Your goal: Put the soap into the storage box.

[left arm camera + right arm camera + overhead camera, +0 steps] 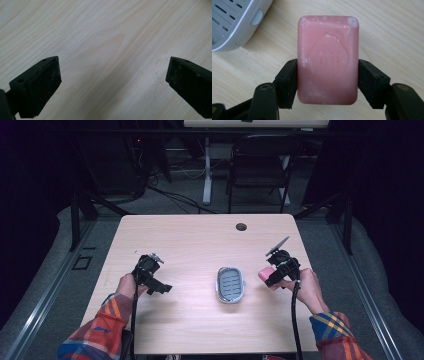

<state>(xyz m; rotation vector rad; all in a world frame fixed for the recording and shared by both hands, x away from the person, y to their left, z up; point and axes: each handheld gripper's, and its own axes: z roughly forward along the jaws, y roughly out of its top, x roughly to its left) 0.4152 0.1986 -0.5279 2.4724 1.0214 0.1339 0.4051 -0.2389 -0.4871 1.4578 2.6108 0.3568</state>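
We're gripping the pink soap bar [327,60] between the right gripper [327,82] jaws, just right of the grey soap dish [230,284] mid-table [200,245]. We're holding the left gripper [112,80] wide, nothing between, over bare wood.

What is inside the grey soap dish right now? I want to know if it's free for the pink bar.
The soap dish holds nothing: its slotted floor shows bare. The pink soap is clamped in the right gripper beside it.
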